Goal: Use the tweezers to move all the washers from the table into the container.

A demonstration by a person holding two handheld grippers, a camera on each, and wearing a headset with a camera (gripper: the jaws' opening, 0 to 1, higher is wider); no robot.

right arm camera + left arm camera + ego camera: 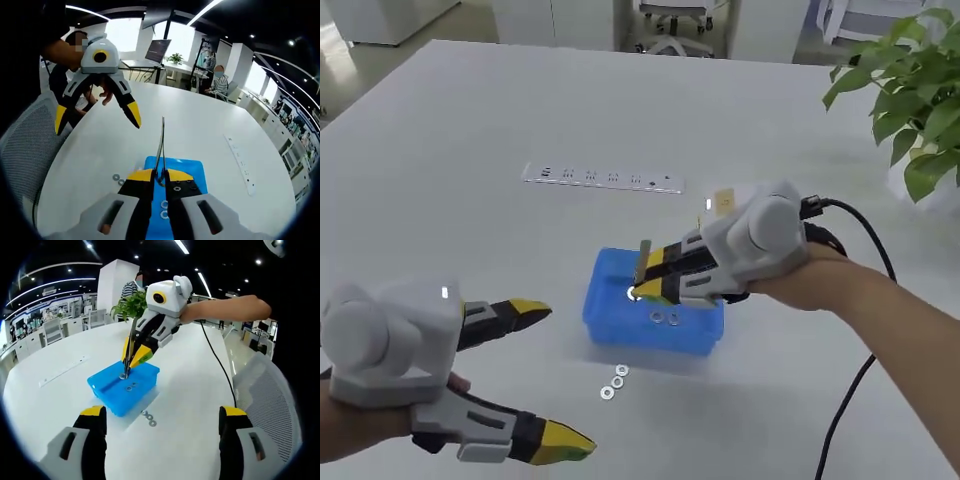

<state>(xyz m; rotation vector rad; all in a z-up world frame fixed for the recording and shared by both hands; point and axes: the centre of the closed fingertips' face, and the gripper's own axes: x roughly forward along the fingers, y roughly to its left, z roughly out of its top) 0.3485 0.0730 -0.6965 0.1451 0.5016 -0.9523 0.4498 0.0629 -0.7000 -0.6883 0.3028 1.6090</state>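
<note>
A blue container (pixel 610 330) (pixel 107 390) (pixel 195 167) stands mid-table with two washers (pixel 665 319) (pixel 131 386) lying in it. My right gripper (pixel 665 285) (pixel 137 352) (pixel 160 176) hovers over it, shut on thin metal tweezers (pixel 642 260) (pixel 128 352) (pixel 161 142). The tweezer tips point down into the container and touch a third washer (pixel 632 293) (pixel 122 375); whether they grip it I cannot tell. Three loose washers (pixel 616 381) (pixel 149 418) (pixel 118 179) lie on the table in front of the container. My left gripper (pixel 548 378) (pixel 162 415) (pixel 97 120) is open and holds nothing, left of those washers.
A white power strip (pixel 603 178) (pixel 240 162) lies behind the container. A potted plant (pixel 915 90) stands at the far right, and the right gripper's black cable (pixel 868 235) trails off to the right. A mesh chair (pixel 280 405) sits by the table edge.
</note>
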